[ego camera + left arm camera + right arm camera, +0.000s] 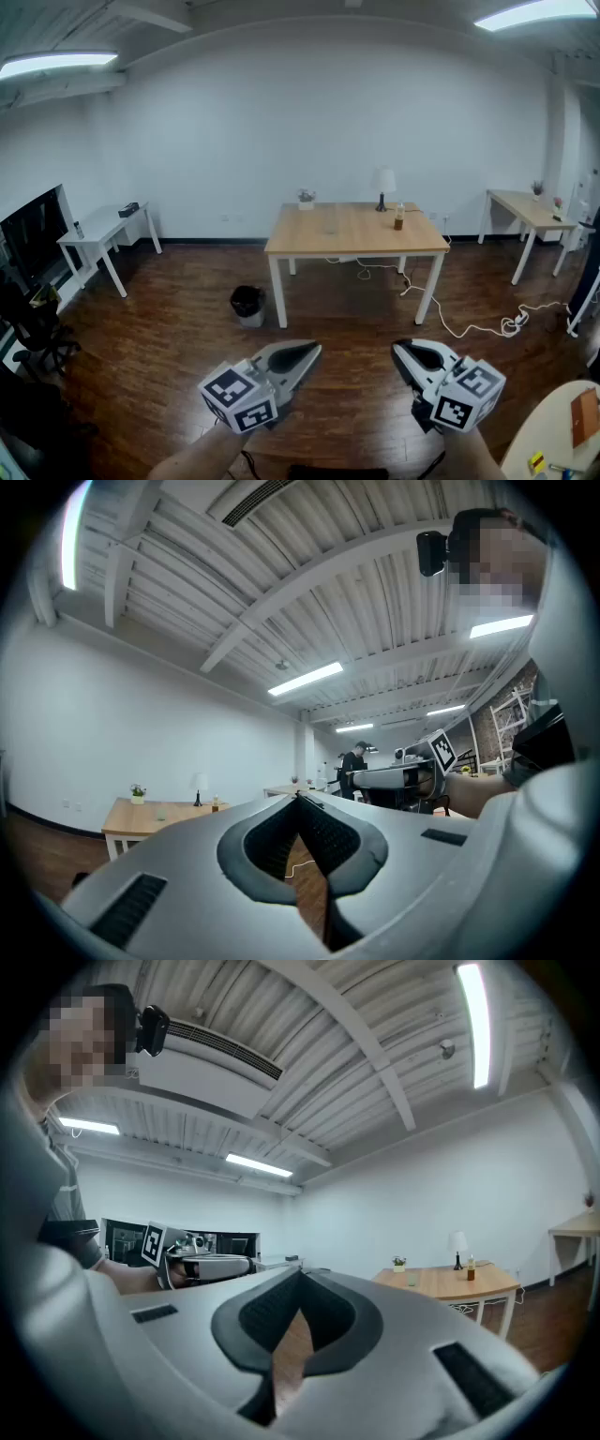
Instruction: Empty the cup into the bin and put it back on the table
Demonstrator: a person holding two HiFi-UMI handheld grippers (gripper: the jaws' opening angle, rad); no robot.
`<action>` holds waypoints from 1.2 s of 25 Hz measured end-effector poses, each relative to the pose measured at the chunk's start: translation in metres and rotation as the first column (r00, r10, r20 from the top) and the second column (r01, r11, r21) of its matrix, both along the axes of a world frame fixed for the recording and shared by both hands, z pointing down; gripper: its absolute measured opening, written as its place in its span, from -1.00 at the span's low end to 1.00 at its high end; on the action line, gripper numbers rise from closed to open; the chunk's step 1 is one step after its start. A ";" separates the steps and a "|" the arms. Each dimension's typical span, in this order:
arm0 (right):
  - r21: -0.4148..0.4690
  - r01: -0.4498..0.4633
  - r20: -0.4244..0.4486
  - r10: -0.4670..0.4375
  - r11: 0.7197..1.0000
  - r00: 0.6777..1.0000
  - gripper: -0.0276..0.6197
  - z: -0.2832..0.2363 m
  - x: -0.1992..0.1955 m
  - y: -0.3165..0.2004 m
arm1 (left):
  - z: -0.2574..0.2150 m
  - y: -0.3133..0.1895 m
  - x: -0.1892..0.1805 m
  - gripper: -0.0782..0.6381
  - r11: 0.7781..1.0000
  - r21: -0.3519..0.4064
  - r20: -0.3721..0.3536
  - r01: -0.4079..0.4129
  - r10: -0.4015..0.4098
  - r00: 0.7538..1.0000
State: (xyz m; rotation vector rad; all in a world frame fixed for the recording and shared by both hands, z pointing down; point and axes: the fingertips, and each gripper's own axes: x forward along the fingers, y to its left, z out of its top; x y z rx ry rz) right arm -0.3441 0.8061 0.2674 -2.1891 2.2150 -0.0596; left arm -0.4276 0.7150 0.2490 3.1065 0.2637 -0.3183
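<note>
Left tongs [314, 350] and right tongs [398, 349] both shut, empty, well short of the white-legged wooden table [375, 240]; small clear cup [412, 1279] stands on it, and my clumsy pinch might spill it before the black bin [248, 305] beside the table.

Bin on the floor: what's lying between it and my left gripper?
Only bare wooden floor. In the head view, nothing lies on the stretch between the left gripper and the bin.
</note>
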 end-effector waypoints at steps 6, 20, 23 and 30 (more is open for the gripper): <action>-0.003 -0.002 0.022 0.002 1.000 1.000 -0.90 0.004 0.015 -0.054 | -0.003 -0.054 0.015 -0.80 1.000 0.000 -0.004 -0.003 0.003 1.000; -0.027 -0.039 0.025 0.039 0.999 0.999 -0.90 0.003 0.075 -0.175 | -0.005 -0.181 0.061 -0.80 1.000 -0.022 -0.014 -0.009 0.009 1.000; -0.032 -0.042 0.018 0.043 0.999 0.999 -0.90 -0.001 0.083 -0.192 | -0.005 -0.202 0.066 -0.80 0.999 -0.039 -0.012 0.000 0.000 1.000; -0.033 -0.032 0.023 0.033 0.999 0.999 -0.90 -0.005 0.101 -0.227 | 0.000 -0.221 0.088 -0.80 0.999 -0.035 0.009 -0.028 0.028 1.000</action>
